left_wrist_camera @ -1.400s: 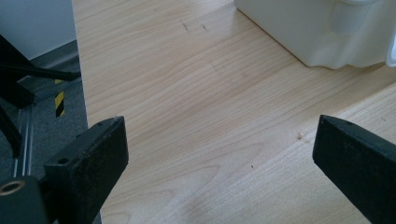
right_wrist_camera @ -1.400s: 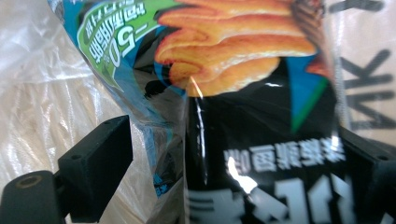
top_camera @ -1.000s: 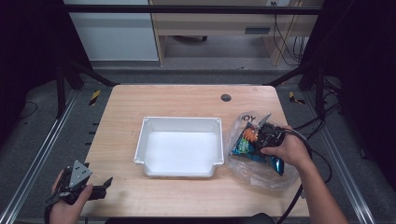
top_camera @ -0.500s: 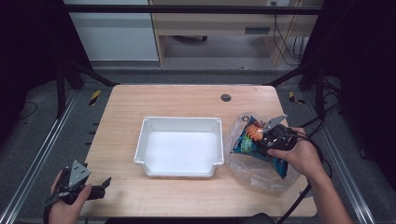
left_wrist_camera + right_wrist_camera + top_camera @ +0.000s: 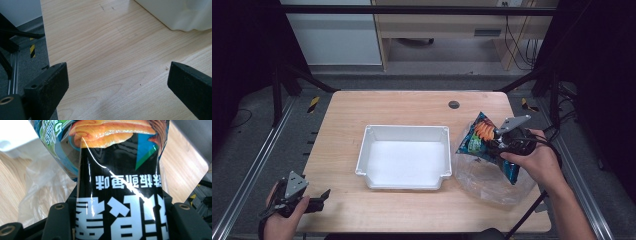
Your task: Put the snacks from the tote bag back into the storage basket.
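Observation:
A blue and black snack bag with orange chips printed on it hangs tilted above a clear plastic bag at the table's right. My right gripper is shut on the snack bag, whose black panel with white characters sits between the jaws. A white rectangular tray lies empty at the table's middle. My left gripper rests at the near left corner, open, nothing between its fingers. The white tray's corner shows at the top right of the left gripper view.
The wooden table has a small dark round hole near its far edge. Metal frame rails run along both sides. A cable trails from the right gripper off the near edge.
The right gripper has lifted the snack bag up out of the clear plastic bag and turned it towards the tray. The left gripper has stayed still.

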Demonstrator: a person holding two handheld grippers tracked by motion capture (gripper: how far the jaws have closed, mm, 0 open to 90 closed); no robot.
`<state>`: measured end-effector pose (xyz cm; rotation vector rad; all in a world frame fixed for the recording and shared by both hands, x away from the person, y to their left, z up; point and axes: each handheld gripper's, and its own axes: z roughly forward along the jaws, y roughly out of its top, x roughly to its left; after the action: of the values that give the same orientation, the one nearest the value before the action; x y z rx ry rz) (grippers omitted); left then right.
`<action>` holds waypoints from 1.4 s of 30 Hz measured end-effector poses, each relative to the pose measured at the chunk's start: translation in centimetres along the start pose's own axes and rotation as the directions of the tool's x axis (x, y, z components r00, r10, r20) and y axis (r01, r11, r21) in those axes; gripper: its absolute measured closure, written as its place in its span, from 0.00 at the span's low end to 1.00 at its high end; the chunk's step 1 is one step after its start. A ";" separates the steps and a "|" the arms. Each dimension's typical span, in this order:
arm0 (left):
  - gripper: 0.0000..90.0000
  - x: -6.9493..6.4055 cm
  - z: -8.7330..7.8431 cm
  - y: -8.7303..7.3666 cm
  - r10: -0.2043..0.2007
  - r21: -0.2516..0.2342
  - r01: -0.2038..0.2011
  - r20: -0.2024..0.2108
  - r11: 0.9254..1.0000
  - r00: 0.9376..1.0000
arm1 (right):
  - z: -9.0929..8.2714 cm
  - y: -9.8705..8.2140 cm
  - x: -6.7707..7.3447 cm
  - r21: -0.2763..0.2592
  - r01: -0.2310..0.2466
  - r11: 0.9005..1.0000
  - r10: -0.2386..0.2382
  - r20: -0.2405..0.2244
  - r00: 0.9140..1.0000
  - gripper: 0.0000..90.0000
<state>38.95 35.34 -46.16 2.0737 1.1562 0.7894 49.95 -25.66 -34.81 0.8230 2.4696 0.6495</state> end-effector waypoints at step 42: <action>0.03 -0.2 1.1 0.7 0.042 0.014 -0.042 0.019 0.999 0.999 | 3.3 12.4 5.8 -0.201 0.151 0.968 -0.177 -0.119 0.977 0.49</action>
<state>40.08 34.65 -46.33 2.1192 1.1141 0.7816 52.90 -12.19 -32.04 0.5101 2.5130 0.8908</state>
